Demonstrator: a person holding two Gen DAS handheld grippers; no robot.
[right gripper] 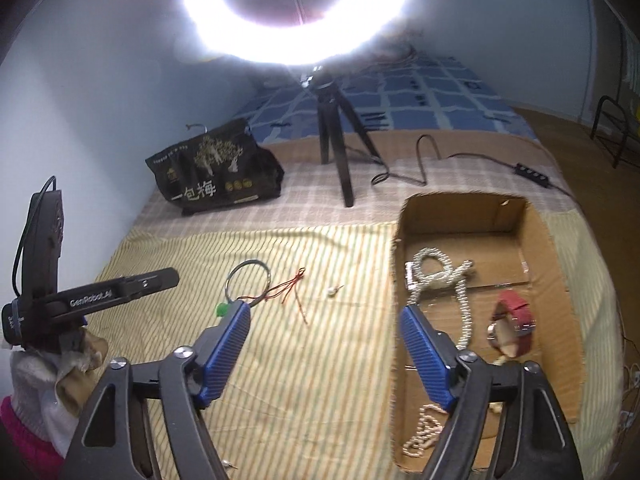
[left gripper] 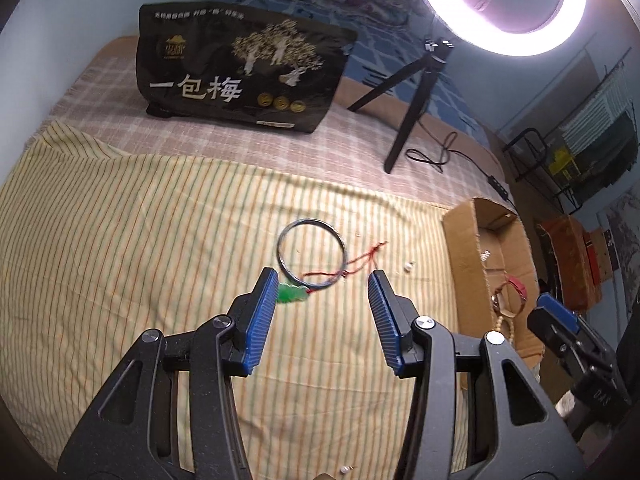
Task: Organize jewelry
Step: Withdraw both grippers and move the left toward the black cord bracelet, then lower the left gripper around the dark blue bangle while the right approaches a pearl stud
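Left gripper (left gripper: pixel 323 280) nearest the lens, black frame with ribbed blue pads, jaws parted and empty, hovering over the yellow striped cloth (left gripper: pixel 120 240). Just ahead of its tips: thin dark metal bangle (left gripper: pixel 312 254) lying flat, and a small green leaf-shaped pendant (left gripper: pixel 294 295) on a red cord (left gripper: pixel 360 262) that crosses the ring. Right gripper (right gripper: pixel 326 316) also released, nothing between its pads, straddling the near-left edge of the open brown cardboard box (right gripper: pixel 536 240). The box already holds a white bead necklace (right gripper: pixel 440 276) and a red-strap watch (right gripper: pixel 516 320). Risks: cord tangled with the bangle, so lifting one may drag the other; thin ring may slip from the pads; small white bead (right gripper: pixel 331 291) easily overlooked.
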